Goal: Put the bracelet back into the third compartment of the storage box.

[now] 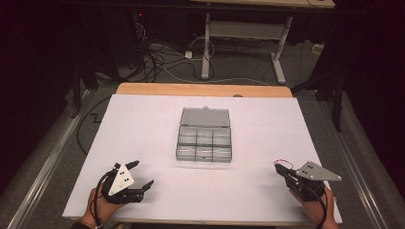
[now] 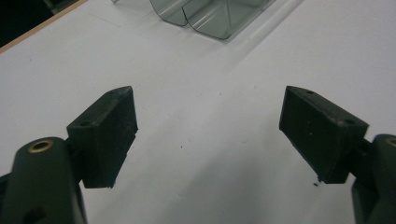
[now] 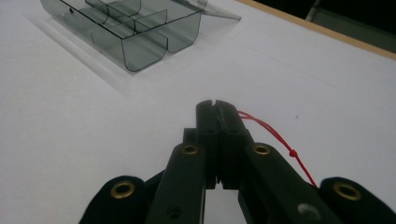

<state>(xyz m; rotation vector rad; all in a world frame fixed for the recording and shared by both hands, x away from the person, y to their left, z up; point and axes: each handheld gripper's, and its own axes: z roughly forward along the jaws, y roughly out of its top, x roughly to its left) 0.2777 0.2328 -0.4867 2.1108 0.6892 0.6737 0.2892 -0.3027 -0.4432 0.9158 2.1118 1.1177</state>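
The clear compartment box sits mid-counter, lid open, contents hard to make out. The left gripper has its fingers spread wide, empty. The right gripper has its fingers pinched on a red thread, its end hidden.

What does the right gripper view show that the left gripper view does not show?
The right gripper view alone shows a thin red thread running from the shut jaws of the right hand-held gripper, and the divided compartments of the clear grey plastic organiser box with its lid open. The left gripper view alone shows the left hand-held gripper with jaws wide apart and nothing between them. Both share the white table cover, the wooden table edge and part of the box.
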